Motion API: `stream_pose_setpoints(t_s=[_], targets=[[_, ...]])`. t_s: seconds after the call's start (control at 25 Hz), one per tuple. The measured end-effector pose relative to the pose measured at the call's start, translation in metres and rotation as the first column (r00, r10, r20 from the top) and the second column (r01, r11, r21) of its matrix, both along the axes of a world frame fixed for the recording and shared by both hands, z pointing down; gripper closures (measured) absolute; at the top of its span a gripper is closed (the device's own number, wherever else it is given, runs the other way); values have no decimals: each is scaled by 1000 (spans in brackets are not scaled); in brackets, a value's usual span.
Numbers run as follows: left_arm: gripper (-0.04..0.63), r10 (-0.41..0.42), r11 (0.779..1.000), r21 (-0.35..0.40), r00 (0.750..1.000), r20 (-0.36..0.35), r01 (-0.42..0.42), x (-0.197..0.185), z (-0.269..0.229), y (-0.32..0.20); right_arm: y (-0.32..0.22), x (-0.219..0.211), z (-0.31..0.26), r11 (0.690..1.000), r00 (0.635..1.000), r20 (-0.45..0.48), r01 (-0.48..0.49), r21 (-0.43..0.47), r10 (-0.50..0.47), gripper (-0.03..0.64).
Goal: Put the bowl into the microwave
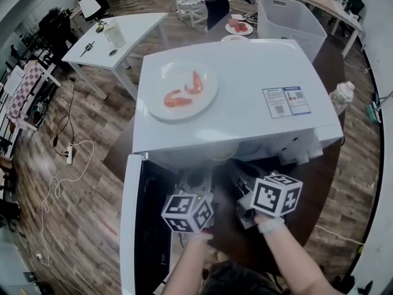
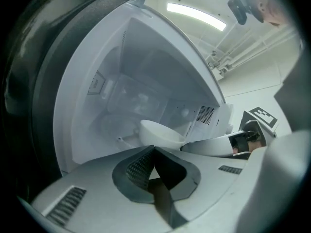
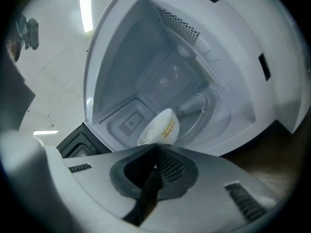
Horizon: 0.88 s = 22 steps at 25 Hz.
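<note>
Bowl point(image 3: 160, 127): small, white, glossy, with a yellow print on its outer wall that is too small to read. It sits inside the open microwave point(image 1: 245, 97), upright near the front of the cavity, by the turntable.

Right gripper point(image 3: 156, 145): jaws closed, tips together right at the bowl's near rim. The tips cover that edge, so I cannot tell if they touch it.

Left gripper point(image 2: 154, 148): jaws closed too, nothing between them, just in front of the microwave opening.

In the head view the microwave's top hides the cavity, the bowl and both grippers' jaw tips. The door point(image 1: 130, 226) hangs open at the microwave's left, partly cut off. A plate point(image 1: 161, 112) with red food rests on top of the microwave.
</note>
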<state>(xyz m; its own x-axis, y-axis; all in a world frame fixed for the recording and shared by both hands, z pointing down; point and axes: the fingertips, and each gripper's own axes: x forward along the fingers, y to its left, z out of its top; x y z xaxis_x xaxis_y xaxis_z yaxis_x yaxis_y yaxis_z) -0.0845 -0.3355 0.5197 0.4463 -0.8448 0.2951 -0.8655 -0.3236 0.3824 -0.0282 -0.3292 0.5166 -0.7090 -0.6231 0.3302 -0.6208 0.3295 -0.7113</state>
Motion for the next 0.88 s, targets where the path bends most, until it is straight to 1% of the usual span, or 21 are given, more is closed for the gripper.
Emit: stream_pose_setpoints(t_s=[0.4,0.48,0.68,0.88], targets=[[589,-4,1000,-12,1000,-6,4,2,-1,-13,-12,1,-2,999,1000,-6,-24,23,24,611],[589,-7,1000,-6,1000,-5,7,2,-1,-15,-15,2,-2,999,999,-24,-34,43,35,611],[591,-6,1000,10,1000,30,6,4,0,-20,-21,3,-1,994,996,-72,-38,98,45,611],[591,5,1000,4,1000,27,-6,5,2,-25,-26,4,2,995,995,-86,-33,98,41,611]])
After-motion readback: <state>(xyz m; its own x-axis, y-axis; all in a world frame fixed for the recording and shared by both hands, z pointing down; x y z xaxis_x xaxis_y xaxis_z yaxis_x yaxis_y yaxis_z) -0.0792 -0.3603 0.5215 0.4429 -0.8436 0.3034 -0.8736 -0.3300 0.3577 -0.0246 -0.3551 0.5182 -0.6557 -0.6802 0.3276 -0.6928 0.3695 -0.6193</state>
